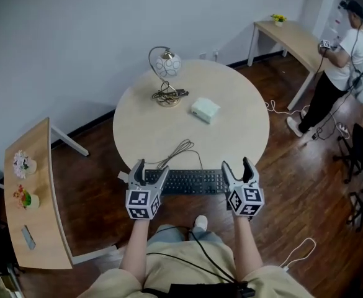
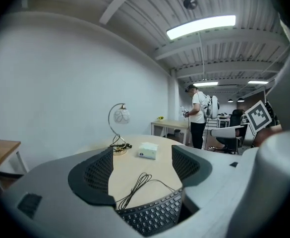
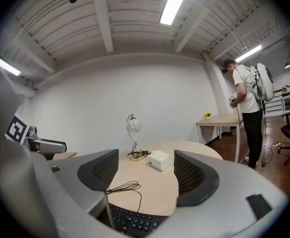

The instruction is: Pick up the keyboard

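Note:
A black keyboard lies along the near edge of the round table, its cable looped on the tabletop behind it. My left gripper hovers over the keyboard's left end, jaws open and nothing between the pads. My right gripper stands open at the right end. In the left gripper view the keyboard shows low between the open left gripper jaws. In the right gripper view the keys sit below the open right gripper.
A lamp and a white box stand farther back on the table. A narrow side table with small plants is at the left. A person stands by a desk at the back right.

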